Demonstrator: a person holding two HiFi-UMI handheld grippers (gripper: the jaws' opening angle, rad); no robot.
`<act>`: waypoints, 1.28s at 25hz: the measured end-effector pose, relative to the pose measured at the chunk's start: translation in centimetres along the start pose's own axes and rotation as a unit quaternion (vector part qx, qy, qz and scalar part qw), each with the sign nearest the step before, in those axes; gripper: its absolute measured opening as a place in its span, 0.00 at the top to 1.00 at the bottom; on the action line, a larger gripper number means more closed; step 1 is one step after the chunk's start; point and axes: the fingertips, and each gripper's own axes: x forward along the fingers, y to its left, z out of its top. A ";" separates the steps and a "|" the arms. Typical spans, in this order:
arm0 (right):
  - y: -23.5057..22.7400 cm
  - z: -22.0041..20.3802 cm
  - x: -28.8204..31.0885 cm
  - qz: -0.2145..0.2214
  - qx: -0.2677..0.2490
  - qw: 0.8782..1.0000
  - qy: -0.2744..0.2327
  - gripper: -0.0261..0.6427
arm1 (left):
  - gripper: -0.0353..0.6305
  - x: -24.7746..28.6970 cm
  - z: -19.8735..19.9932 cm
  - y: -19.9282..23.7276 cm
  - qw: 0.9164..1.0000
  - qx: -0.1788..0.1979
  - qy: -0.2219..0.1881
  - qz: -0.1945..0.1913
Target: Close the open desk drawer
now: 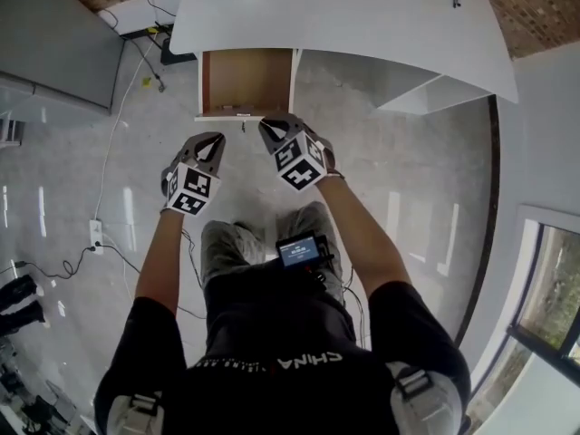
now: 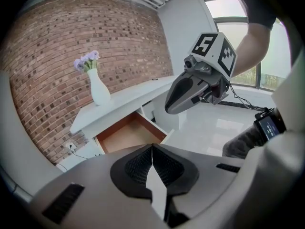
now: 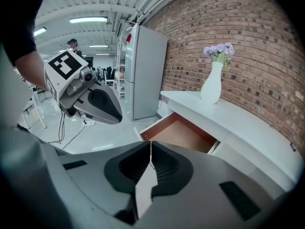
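Observation:
A white desk [image 1: 362, 16] has its drawer [image 1: 246, 82] pulled out, showing a bare brown inside; the white front panel [image 1: 237, 113] faces me. Both grippers hover just in front of that panel without touching it. My left gripper [image 1: 212, 141] is shut and holds nothing, a little below and left of the panel's middle. My right gripper [image 1: 269, 129] is also shut and bare, close to the panel's right end. In the left gripper view the drawer [image 2: 126, 135] lies beyond the shut left gripper [image 2: 152, 149]. The right gripper view shows the drawer [image 3: 183, 132] past the closed right gripper [image 3: 150, 144].
A white vase [image 2: 98, 89] with purple flowers stands on the desk top by the brick wall. A grey fridge [image 3: 145, 75] is left of the desk. Cables and a power strip [image 1: 95, 234] lie on the glossy floor. A lower white shelf [image 1: 426, 93] juts out on the desk's right.

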 end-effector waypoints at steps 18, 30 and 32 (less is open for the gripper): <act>2.2 -18.9 21.1 -0.021 -0.044 0.993 -0.107 0.93 | 0.93 22.4 -21.8 -2.3 0.997 0.002 -0.060 0.055; 1.5 -20.2 21.3 -0.056 -0.091 0.983 -0.147 0.93 | 0.93 22.6 -20.9 -2.0 0.987 0.038 -0.129 0.092; 1.1 -19.8 20.8 -0.060 -0.092 0.983 -0.147 0.93 | 0.93 22.2 -20.7 -1.8 0.987 0.034 -0.132 0.087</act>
